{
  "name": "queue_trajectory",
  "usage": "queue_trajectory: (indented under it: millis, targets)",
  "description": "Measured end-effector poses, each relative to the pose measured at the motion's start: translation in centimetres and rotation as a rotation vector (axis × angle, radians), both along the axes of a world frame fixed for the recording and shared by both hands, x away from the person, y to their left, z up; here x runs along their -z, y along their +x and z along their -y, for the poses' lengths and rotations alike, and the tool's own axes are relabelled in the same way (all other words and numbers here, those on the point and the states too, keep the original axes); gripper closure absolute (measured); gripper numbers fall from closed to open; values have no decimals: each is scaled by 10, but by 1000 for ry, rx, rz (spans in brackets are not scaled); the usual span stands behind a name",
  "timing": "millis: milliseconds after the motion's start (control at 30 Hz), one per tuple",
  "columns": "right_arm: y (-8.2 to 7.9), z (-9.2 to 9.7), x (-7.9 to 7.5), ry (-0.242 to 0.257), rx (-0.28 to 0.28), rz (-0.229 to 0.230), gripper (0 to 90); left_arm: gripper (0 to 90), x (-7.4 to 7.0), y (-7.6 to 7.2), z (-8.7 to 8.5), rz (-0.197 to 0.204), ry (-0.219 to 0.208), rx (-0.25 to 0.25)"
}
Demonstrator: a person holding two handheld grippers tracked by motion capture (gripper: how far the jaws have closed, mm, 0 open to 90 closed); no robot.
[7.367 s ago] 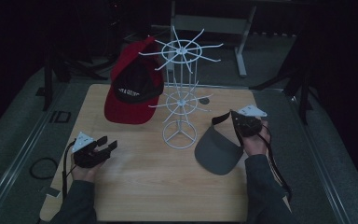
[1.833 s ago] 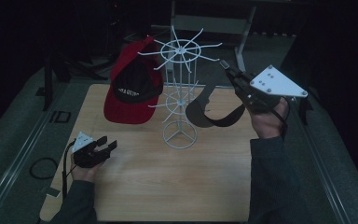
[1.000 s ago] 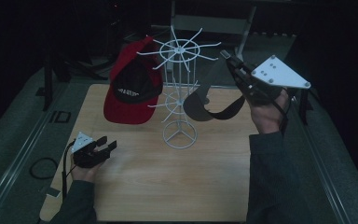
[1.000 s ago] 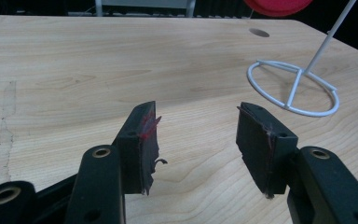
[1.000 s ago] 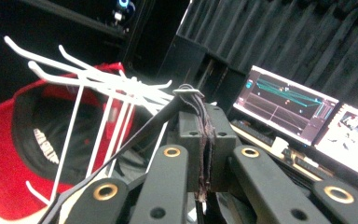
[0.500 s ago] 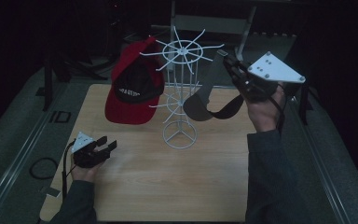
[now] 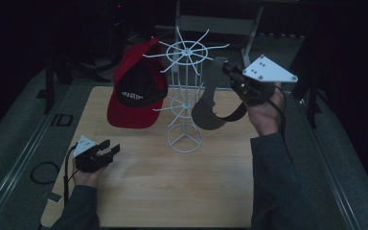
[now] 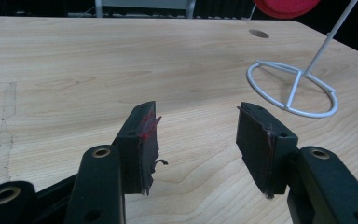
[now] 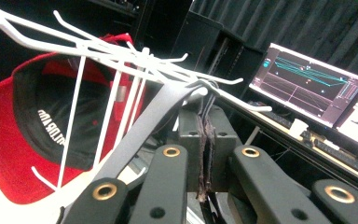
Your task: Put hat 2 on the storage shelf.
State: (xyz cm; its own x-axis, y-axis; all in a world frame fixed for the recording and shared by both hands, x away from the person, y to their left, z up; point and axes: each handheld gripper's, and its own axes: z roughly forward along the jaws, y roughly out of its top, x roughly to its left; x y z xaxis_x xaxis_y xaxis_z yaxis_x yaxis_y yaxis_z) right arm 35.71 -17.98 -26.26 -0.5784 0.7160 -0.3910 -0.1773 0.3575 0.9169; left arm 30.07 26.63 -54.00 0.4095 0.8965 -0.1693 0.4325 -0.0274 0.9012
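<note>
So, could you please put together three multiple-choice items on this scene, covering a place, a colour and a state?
1. Where is the red cap?
A. hanging on the white wire rack
B. flat on the table
C. in the left gripper

2. What colour is the visor in the right gripper?
A. yellow
B. grey
C. white

3. How is the left gripper?
A. shut on a strap
B. shut on nothing
C. open, holding nothing

Key: 1 A, it hangs from a rack arm; 2 B, plainly grey; 3 C, bare wood shows between its jaws.
</note>
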Motion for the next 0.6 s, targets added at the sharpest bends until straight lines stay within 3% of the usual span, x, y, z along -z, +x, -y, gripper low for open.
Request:
queue_trajectory:
  millis: [233,600]
  targets:
    - [3,-4,5,-26,1,-25,854,484,0,0,0,1,2,0]
    - [9,10,14,6,53,-66,618,484,0,0,0,0,3,-2]
